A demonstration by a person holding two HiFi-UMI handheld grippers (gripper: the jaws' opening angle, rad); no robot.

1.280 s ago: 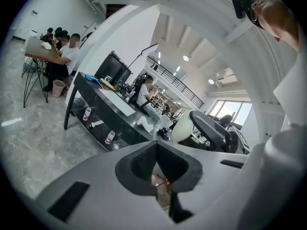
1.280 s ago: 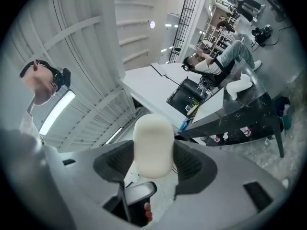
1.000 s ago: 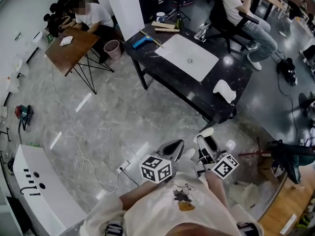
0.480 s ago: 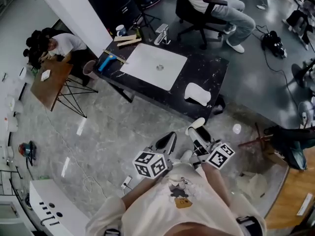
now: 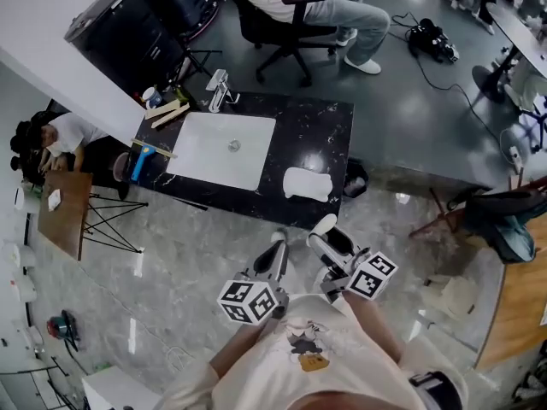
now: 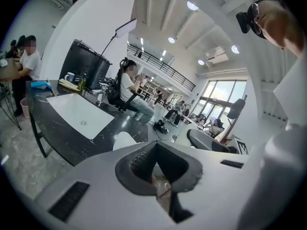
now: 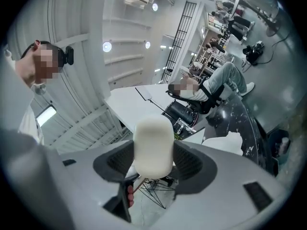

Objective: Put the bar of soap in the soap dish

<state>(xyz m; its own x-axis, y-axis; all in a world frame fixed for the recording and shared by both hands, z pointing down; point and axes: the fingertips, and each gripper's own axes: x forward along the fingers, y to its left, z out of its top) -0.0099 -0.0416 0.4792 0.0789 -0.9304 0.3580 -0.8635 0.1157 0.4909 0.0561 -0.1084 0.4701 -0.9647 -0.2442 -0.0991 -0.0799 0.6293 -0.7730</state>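
Right hand-held gripper (image 5: 328,236) is clamped on the bar of soap (image 7: 153,145), with the ribbed pads (image 7: 120,163) pressing on its two opposite sides. Left hand-held gripper (image 5: 275,259) has its jaws together with nothing between them, held low beside the right one. The soap is in the air over the floor, well short of the black table (image 5: 329,135). The white shape (image 5: 306,184) near the table's front edge is likely the soap dish, set just beside the white sink basin (image 5: 222,148). Handling guess: a rigid, fairly light block with rounded corners and a smooth waxy skin, so slippery under a point load and easy to dent if squeezed hard. The bite looks to be at the bar's lower end, and most of the bar stands proud of the pads, so it could pivot or squirt out on a quick swing. A hold across the flat faces nearer mid-length would be better. As held, keep clamp force moderate, move steadily, and lower it into the dish rather than dropping it. I can't tell the dish's depth or rim from here.
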